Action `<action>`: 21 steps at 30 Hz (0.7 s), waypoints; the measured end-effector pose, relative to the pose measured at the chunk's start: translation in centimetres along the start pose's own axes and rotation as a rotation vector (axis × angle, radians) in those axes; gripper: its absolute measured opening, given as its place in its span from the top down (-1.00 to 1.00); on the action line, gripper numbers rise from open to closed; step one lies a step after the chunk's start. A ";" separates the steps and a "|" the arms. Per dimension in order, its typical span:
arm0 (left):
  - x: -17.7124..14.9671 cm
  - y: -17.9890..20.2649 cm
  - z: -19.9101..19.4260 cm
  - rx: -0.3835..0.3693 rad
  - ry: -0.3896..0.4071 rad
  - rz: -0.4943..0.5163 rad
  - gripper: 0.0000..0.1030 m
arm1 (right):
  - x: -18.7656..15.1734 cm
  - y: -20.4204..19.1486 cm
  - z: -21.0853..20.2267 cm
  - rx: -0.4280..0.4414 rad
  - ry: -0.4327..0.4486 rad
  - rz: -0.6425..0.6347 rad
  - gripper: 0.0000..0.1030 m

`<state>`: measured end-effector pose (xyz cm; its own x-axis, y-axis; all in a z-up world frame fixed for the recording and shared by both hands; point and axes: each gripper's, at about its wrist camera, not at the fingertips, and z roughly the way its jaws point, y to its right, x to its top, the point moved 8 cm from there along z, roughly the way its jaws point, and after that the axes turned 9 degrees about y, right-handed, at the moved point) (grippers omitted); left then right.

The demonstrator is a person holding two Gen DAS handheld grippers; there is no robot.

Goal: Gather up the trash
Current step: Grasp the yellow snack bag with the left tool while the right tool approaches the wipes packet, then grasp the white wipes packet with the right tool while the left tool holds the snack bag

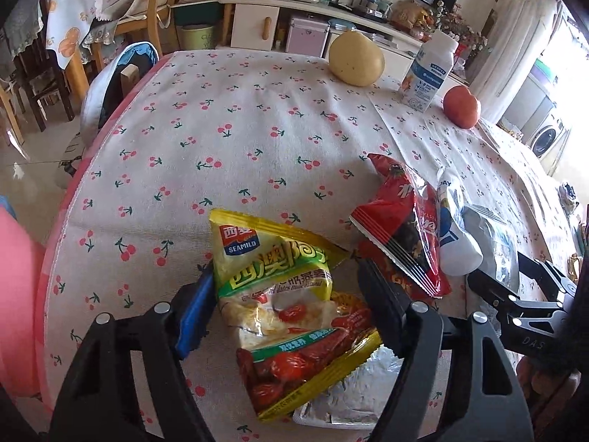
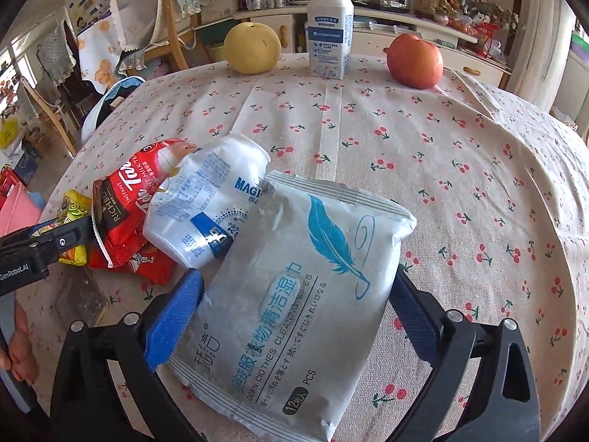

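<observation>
A yellow oatmeal packet (image 1: 279, 294) stands between the fingers of my left gripper (image 1: 285, 270), with both pads against its sides over the cherry-print tablecloth (image 1: 221, 140). Right of it lie a red snack packet (image 1: 401, 228) and a crushed white cup (image 1: 456, 235). My right gripper (image 2: 296, 276) is shut on a silver wipes pack (image 2: 294, 287) with a blue feather print, one blue pad on each long side. The pack's far corner overlaps the white cup (image 2: 206, 206), which leans on the red packet (image 2: 125, 206). My left gripper's black finger (image 2: 55, 239) shows at the left edge.
At the table's far side stand a yellow pear (image 2: 252, 49), a white bottle (image 2: 329, 29) and a red round fruit (image 2: 414, 60). A foil-lined tray (image 1: 349, 397) lies under the yellow packet. Chairs and a cabinet stand beyond the table. A pink object (image 1: 14, 258) sits left.
</observation>
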<state>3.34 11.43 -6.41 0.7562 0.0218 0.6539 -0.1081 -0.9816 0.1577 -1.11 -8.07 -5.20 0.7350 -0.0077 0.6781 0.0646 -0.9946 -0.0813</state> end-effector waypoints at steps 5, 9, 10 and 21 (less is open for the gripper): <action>0.0 0.2 -0.2 -0.022 0.008 -0.005 -0.29 | 0.2 -0.2 -0.1 0.004 0.031 -0.020 -0.63; 0.1 0.0 -0.7 -0.036 0.018 -0.021 -0.19 | 0.3 0.0 -0.3 0.016 0.046 -0.007 -0.58; 0.1 -0.1 -0.8 -0.035 0.021 -0.025 -0.16 | 0.3 0.1 -0.3 0.021 0.049 -0.001 -0.56; 0.6 -0.8 -1.9 -0.076 0.053 -0.075 -0.04 | 0.4 0.7 -1.1 0.007 0.083 -0.004 -0.45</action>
<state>2.61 12.56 -4.72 0.7289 0.1067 0.6762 -0.1026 -0.9596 0.2620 -1.51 -8.84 -4.13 0.6763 -0.0122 0.7365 0.0725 -0.9939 -0.0831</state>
